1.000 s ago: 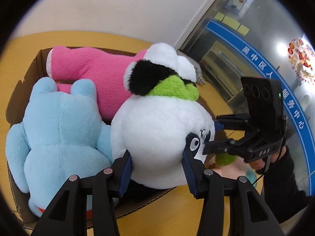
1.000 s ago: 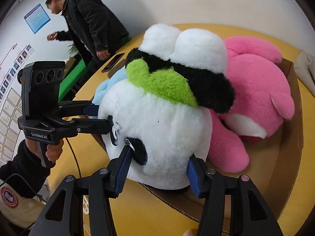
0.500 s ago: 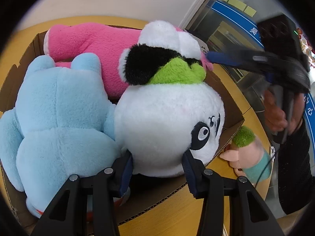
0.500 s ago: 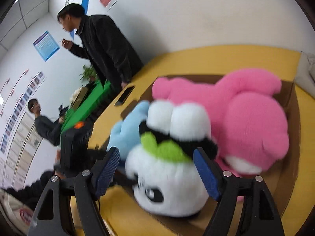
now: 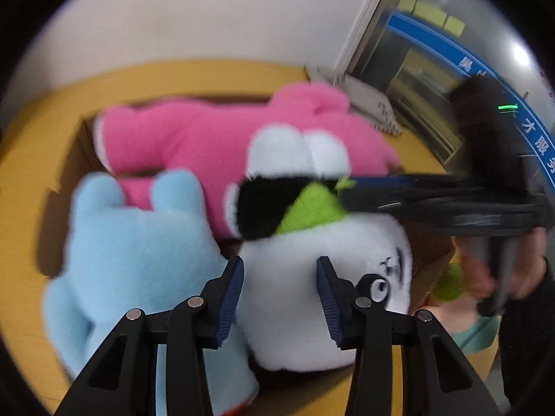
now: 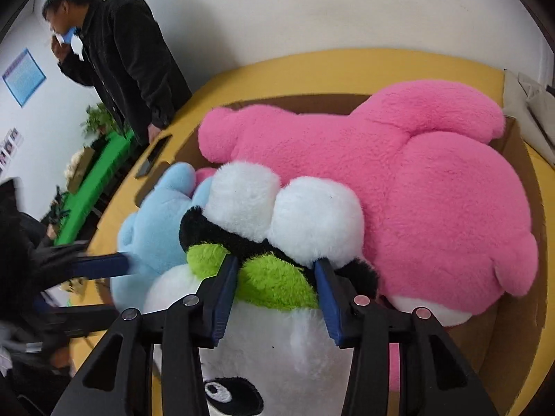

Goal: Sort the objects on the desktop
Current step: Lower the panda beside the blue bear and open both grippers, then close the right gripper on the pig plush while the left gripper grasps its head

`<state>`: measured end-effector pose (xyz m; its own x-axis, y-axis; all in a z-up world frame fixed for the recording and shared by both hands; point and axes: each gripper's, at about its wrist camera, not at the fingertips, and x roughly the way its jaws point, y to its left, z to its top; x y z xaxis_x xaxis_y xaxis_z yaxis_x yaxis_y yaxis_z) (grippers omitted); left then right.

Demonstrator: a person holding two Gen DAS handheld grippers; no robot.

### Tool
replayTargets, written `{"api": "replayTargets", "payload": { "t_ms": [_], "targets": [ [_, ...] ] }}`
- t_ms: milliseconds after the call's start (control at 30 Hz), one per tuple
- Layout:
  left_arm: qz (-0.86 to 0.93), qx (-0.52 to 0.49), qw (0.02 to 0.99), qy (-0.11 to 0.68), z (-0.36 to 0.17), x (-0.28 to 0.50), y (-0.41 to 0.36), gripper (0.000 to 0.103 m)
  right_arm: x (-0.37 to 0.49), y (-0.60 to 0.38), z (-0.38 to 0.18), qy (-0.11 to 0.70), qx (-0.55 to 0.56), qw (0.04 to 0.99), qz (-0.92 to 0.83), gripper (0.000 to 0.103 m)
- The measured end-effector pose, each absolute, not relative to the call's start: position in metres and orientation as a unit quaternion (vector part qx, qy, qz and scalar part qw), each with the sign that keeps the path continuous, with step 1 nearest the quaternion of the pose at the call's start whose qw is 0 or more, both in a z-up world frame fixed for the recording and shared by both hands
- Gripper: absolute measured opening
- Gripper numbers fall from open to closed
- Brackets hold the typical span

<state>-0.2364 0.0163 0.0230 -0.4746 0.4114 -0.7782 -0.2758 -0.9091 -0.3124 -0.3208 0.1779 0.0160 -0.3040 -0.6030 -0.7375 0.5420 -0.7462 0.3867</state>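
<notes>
Right gripper (image 6: 275, 298) swings back in, jaws closing on the panda (image 6: 277, 277)'s green patch, twelve o'clock; left gripper (image 5: 281, 298) clamps its head.

Even indoor light, soft shadows under plush toys (image 6: 399, 187) in box (image 6: 513, 277). Left wrist view smeared by motion blur throughout; right gripper (image 5: 350, 192) streaked, bright glare spot upper right on glass. Right wrist view sharper, blur only at left edge. Heavy fisheye bending, black vignette corners in both.
</notes>
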Motion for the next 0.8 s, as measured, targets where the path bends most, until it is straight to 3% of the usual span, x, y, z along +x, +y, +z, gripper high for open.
{"api": "replayTargets", "payload": {
  "t_ms": [67, 233, 367, 500, 533, 600, 700, 800],
  "targets": [
    [0.848, -0.479, 0.210, -0.077, 0.012, -0.240, 0.013, 0.046, -0.297, 0.219, 0.035, -0.049, 0.446, 0.340, -0.826, 0.083],
    [0.847, -0.481, 0.216, -0.068, 0.014, -0.235, 0.009, 0.046, -0.216, 0.310, 0.077, -0.051, 0.381, 0.333, -0.861, 0.103],
    [0.860, -0.466, 0.188, -0.089, 0.026, -0.224, 0.002, 0.060, -0.148, 0.355, 0.071, 0.003, 0.394, 0.305, -0.867, 0.103],
    [0.867, -0.456, 0.170, -0.109, 0.044, -0.201, 0.008, 0.059, -0.108, 0.375, 0.029, 0.040, 0.448, 0.270, -0.852, 0.103],
    [0.872, -0.445, 0.176, -0.102, 0.052, -0.187, 0.015, 0.059, -0.102, 0.377, 0.016, 0.036, 0.463, 0.264, -0.846, 0.101],
    [0.870, -0.436, 0.207, -0.103, 0.061, -0.169, 0.033, 0.061, -0.099, 0.380, -0.006, 0.032, 0.486, 0.258, -0.835, 0.088],
    [0.862, -0.430, 0.251, -0.095, 0.068, -0.146, 0.066, 0.068, -0.089, 0.361, -0.028, 0.062, 0.482, 0.232, -0.842, 0.087],
    [0.846, -0.443, 0.288, -0.078, 0.060, -0.136, 0.108, 0.068, -0.081, 0.346, -0.029, 0.030, 0.468, 0.248, -0.848, 0.080]
  ]
}}
